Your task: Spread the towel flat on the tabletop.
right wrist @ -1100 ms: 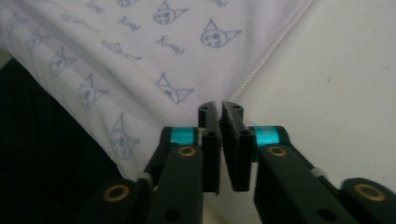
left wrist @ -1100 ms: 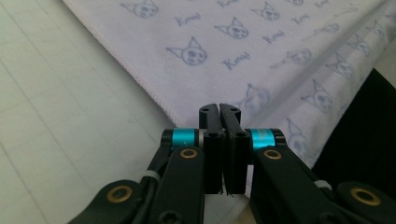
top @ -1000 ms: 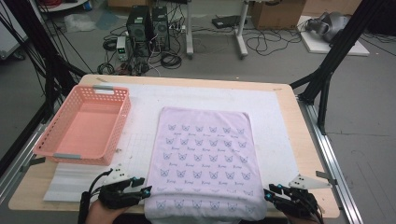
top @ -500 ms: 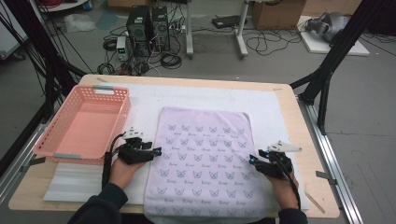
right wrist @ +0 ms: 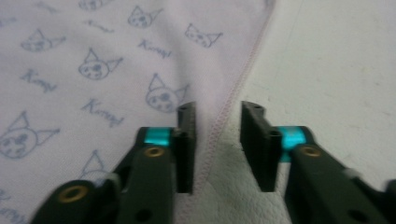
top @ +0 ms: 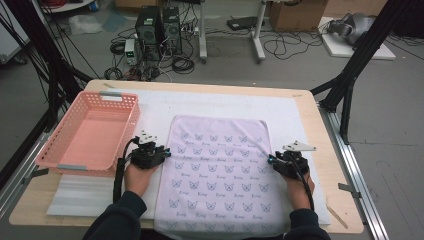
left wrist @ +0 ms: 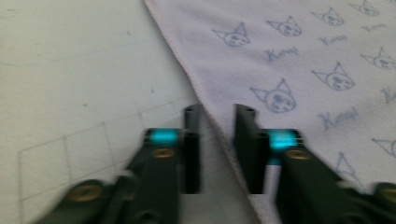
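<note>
A lilac towel (top: 220,170) printed with cat faces lies flat on a white mat, its near end hanging over the table's front edge. My left gripper (top: 161,152) rests at the towel's left edge, about halfway along. In the left gripper view the towel (left wrist: 299,56) has its hem running between the left gripper's (left wrist: 218,112) jaws, which have just been closing and still show a gap. My right gripper (top: 272,160) sits at the right edge. There the towel's (right wrist: 93,46) hem also passes between the right gripper's (right wrist: 218,109) closing jaws, with a gap left.
A pink plastic basket (top: 90,135) stands on the left of the table, close to my left hand. The white mat (top: 210,102) covers most of the wooden table (top: 200,86). Black frame posts, computers and cables stand beyond the far edge.
Both hands have slid from the table's near edge up along the towel's two side edges to about mid length. Over the last half second they have barely moved.
</note>
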